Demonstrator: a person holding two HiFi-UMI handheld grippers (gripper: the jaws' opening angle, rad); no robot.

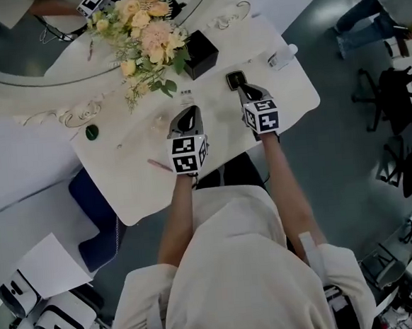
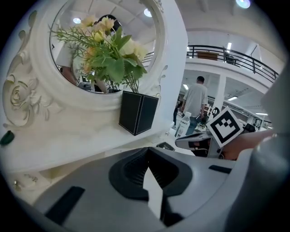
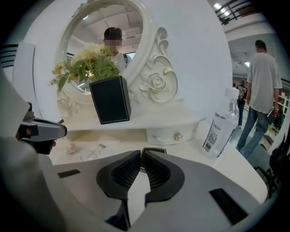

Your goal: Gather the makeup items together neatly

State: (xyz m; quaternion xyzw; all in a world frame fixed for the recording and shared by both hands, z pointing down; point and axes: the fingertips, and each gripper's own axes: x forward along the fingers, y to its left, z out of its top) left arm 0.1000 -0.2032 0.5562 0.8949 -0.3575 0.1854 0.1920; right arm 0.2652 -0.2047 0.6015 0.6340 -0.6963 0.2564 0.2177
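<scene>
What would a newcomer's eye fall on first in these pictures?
The bouquet in its black vase stands out at the back, against the ornate white mirror. Nearer the person, the left gripper and right gripper hang shut over the white table, the right one by a small black case.

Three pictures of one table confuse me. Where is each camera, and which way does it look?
Head view: on the person's head, looking steeply down at the white table; both forearms, left gripper and right gripper show.
Left gripper view: rides the left gripper, facing the mirror over its shut jaws.
Right gripper view: rides the right gripper, facing the mirror over shut jaws.
All three share the black vase.
</scene>
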